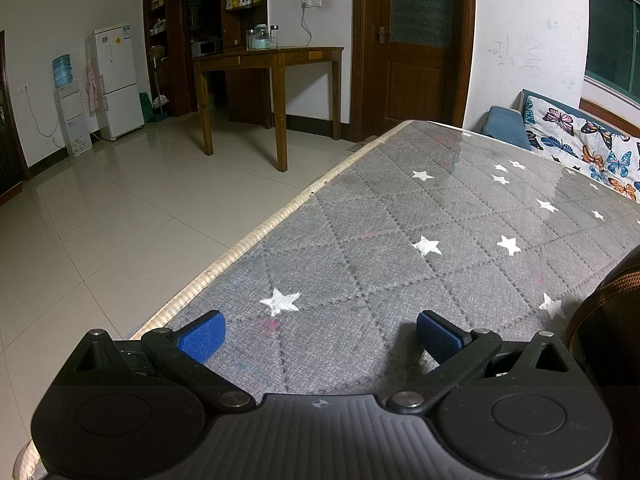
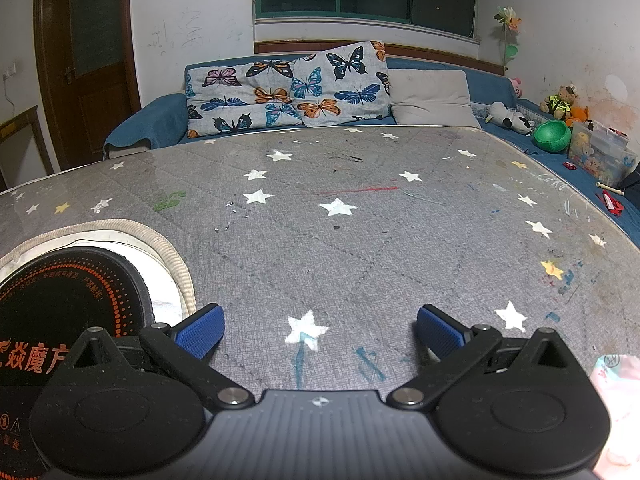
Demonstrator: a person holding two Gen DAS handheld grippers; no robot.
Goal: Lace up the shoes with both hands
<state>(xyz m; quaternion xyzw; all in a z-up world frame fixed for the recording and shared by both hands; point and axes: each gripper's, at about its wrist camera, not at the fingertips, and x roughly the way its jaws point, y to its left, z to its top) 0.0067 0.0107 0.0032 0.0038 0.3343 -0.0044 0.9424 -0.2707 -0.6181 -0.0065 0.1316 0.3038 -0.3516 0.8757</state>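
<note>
Your left hand-held gripper [image 1: 320, 334] sits low over the counter [image 1: 440, 216], its two blue-padded fingers [image 1: 202, 338] spread wide with nothing between them. Only the grey quilted cover with white stars lies between and ahead of the fingers. To the right of this hand-held gripper, at the edge of the left wrist view, you have a dark object with a brown corded trim [image 1: 600, 300]; it may be the shoe, but too little of it shows to say, and no lace can be seen. To its left, the counter's cream braided border [image 1: 248, 240] runs away from you, with the tiled floor [image 1: 120, 220] beyond.

Your right hand-held gripper [image 2: 320, 330] is likewise spread wide and holds nothing, low over the same starred cover. Just left of it, a round black induction plate [image 2: 68, 300] with orange lettering sits in a cut-out ringed by cream braid. At its right, a pale pink item [image 2: 618, 400] touches the frame edge. No shoe shows in this view. Far ahead stands a blue sofa [image 2: 160, 116].
</note>
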